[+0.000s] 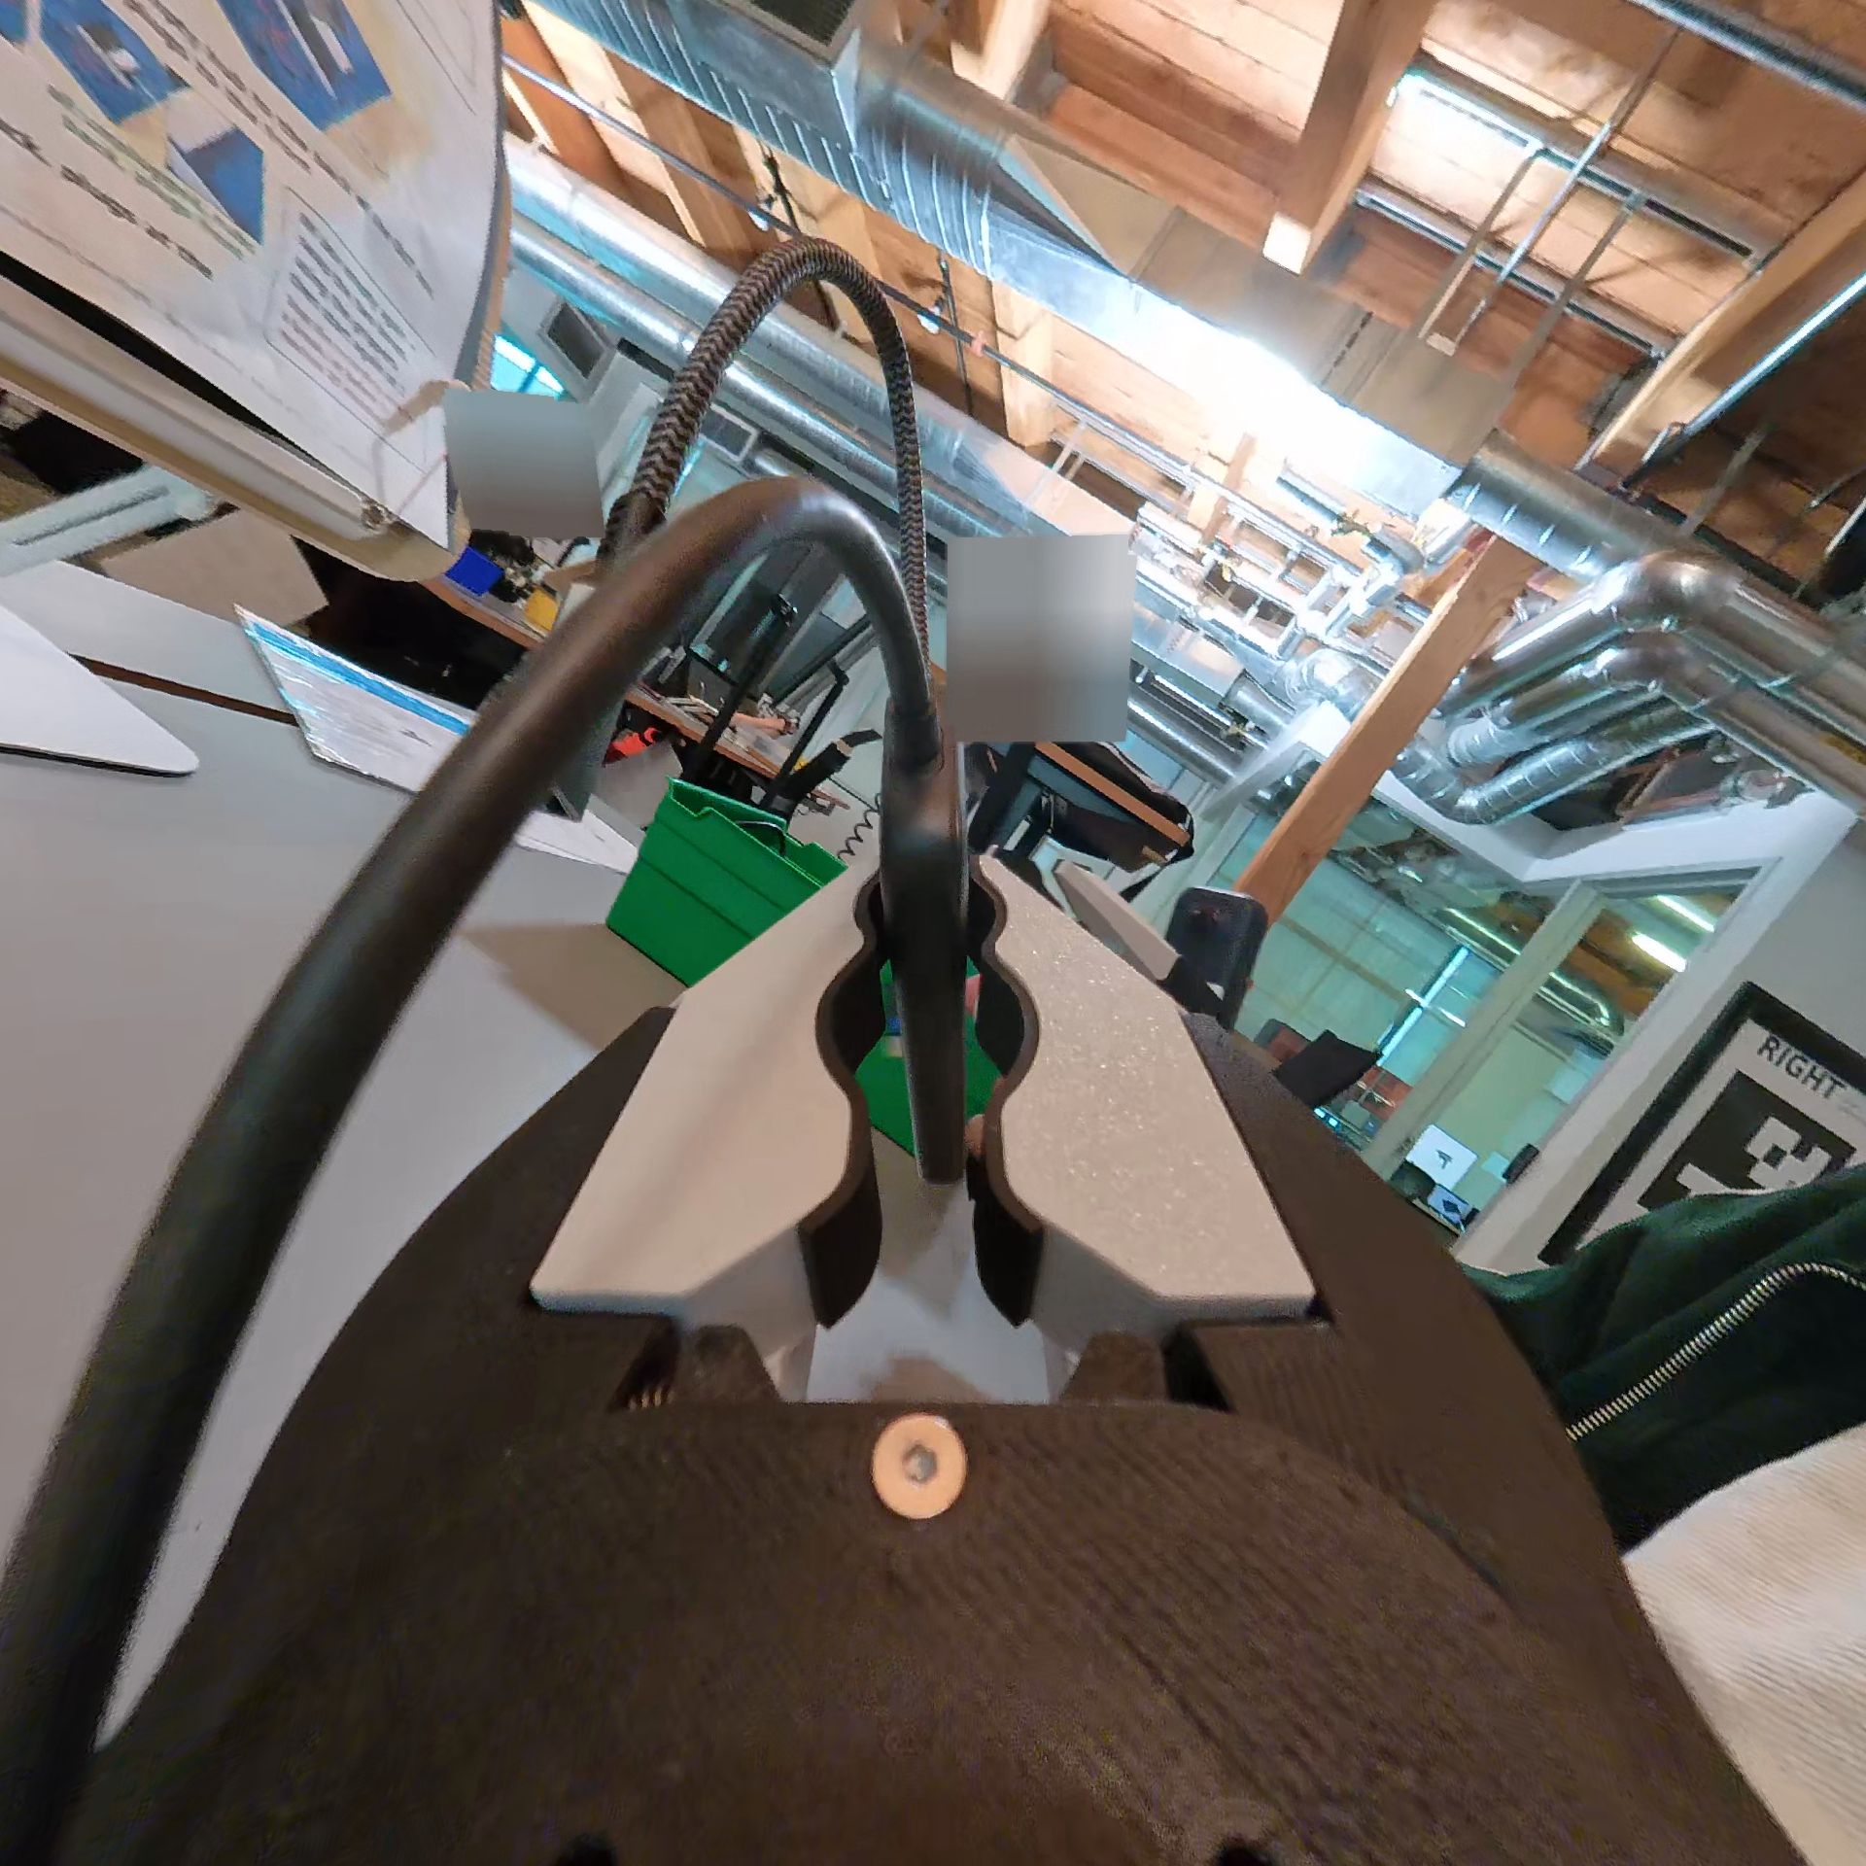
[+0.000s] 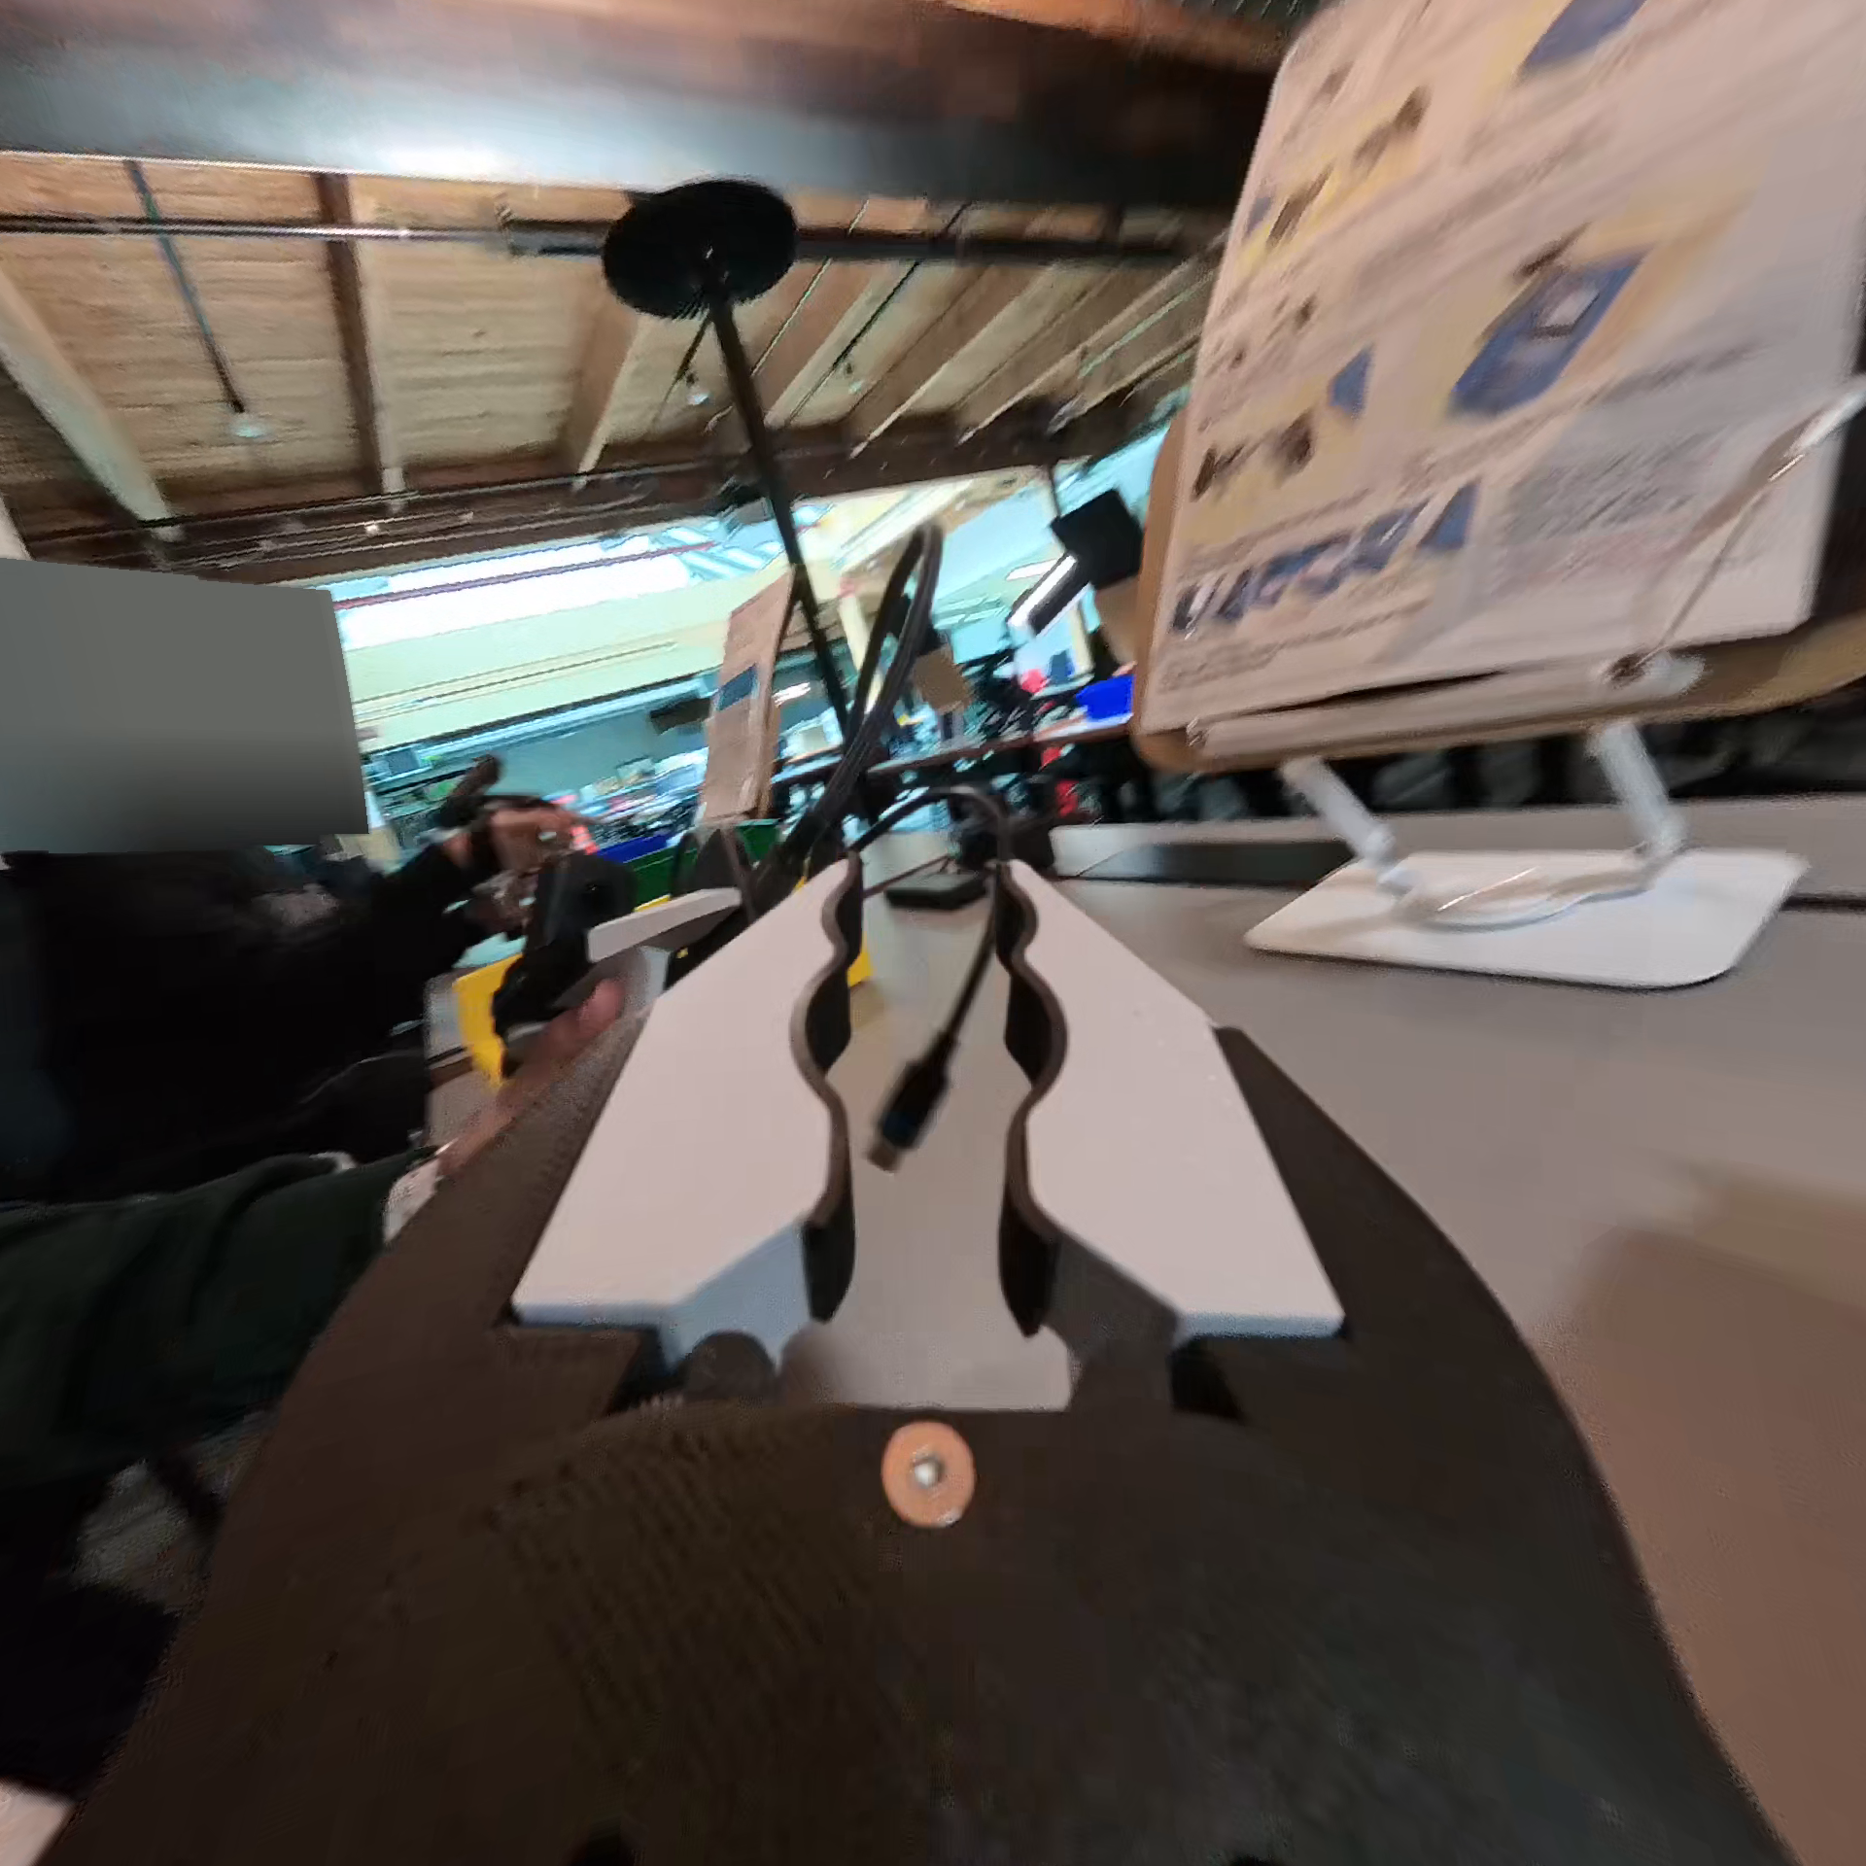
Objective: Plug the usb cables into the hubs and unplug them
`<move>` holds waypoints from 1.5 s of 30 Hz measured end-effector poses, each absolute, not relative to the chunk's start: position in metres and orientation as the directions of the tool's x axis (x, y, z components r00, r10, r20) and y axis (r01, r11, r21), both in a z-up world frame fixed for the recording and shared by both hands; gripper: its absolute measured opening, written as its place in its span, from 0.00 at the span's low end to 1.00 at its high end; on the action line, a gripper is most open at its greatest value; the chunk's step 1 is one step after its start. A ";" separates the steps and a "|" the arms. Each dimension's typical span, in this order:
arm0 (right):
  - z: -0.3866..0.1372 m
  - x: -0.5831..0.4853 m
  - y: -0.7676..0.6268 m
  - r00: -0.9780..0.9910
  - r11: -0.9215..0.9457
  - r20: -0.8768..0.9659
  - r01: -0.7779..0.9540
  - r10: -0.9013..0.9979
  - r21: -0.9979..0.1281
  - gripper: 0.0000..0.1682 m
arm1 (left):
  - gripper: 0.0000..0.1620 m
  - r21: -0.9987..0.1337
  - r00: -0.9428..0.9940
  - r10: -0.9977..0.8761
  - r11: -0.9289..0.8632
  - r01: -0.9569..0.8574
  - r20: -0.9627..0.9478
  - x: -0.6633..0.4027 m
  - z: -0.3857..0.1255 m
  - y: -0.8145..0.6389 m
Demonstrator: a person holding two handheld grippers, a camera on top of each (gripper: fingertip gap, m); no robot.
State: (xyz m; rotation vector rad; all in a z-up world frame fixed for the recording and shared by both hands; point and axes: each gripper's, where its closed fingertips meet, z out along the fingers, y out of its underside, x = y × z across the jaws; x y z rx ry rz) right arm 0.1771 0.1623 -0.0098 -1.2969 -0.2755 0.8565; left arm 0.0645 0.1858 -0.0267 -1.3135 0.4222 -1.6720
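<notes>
L tongs (image 1: 924,914) clamped on braided cable's plug (image 1: 924,969), lifted off tabletop (image 1: 202,959). R tongs (image 2: 929,909) part-open, empty; loose plug (image 2: 909,1106) lies between them, long axis along fingers. Hub (image 2: 934,891) just ahead; R nearer.

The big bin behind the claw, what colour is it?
Green plastic bin, clearest in the left wrist view.

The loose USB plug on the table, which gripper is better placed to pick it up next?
Probably the right gripper: its open jaws frame the USB plug, while the left gripper already clamps a black hub.
</notes>
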 end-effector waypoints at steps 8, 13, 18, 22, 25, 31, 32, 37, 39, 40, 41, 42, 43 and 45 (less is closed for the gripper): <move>-0.017 0.141 0.151 0.574 -0.058 -0.280 -0.374 0.770 -0.926 0.12 | 0.06 -0.757 0.034 -0.819 -0.512 0.406 0.573 0.071 -0.035 0.185; -0.039 0.117 0.150 0.386 -0.312 -0.483 -0.427 0.786 -0.849 0.14 | 0.06 -0.794 -0.007 -0.848 -0.499 0.346 0.530 0.083 -0.035 0.168; -0.043 0.109 0.147 0.304 -0.388 -0.544 -0.446 0.782 -0.807 0.16 | 0.06 -0.783 -0.103 -0.839 -0.537 0.314 0.534 0.095 -0.032 0.149; -0.042 0.106 0.143 0.284 -0.390 -0.531 -0.427 0.799 -0.816 0.04 | 0.06 -0.792 -0.116 -0.837 -0.544 0.277 0.534 0.102 -0.037 0.142; -0.040 0.108 0.143 0.256 -0.420 -0.558 -0.437 0.789 -0.795 0.04 | 0.08 -0.768 -0.128 -0.815 -0.577 0.278 0.566 0.103 -0.038 0.142; -0.033 0.119 0.148 0.254 -0.416 -0.591 -0.507 0.765 -0.755 0.03 | 0.27 -0.803 -0.112 -0.822 -0.570 0.176 0.559 0.121 -0.056 0.128; -0.033 0.119 0.148 0.252 -0.415 -0.595 -0.514 0.763 -0.751 0.03 | 0.26 -0.806 -0.109 -0.823 -0.569 0.166 0.558 0.123 -0.058 0.126; -0.029 0.119 0.146 0.240 -0.406 -0.600 -0.545 0.763 -0.733 0.03 | 0.16 -0.786 -0.110 -0.812 -0.582 0.206 0.573 0.127 -0.055 0.123; -0.028 0.118 0.145 0.230 -0.405 -0.604 -0.558 0.763 -0.724 0.03 | 0.12 -0.778 -0.116 -0.808 -0.588 0.221 0.578 0.126 -0.055 0.124; -0.029 0.118 0.145 0.227 -0.406 -0.607 -0.563 0.761 -0.720 0.03 | 0.10 -0.774 -0.133 -0.803 -0.596 0.215 0.581 0.125 -0.054 0.124; -0.029 0.118 0.146 0.228 -0.406 -0.609 -0.566 0.760 -0.718 0.03 | 0.08 -0.768 -0.147 -0.795 -0.606 0.207 0.588 0.123 -0.054 0.124; -0.030 0.118 0.146 0.230 -0.406 -0.609 -0.564 0.759 -0.719 0.03 | 0.06 -0.765 -0.158 -0.791 -0.612 0.201 0.592 0.122 -0.053 0.125; -0.031 0.117 0.146 0.235 -0.404 -0.606 -0.560 0.760 -0.724 0.03 | 0.06 -0.765 -0.161 -0.789 -0.615 0.192 0.593 0.121 -0.053 0.126; -0.031 0.116 0.146 0.255 -0.390 -0.589 -0.544 0.767 -0.743 0.03 | 0.05 -0.755 -0.177 -0.778 -0.628 0.189 0.603 0.119 -0.053 0.126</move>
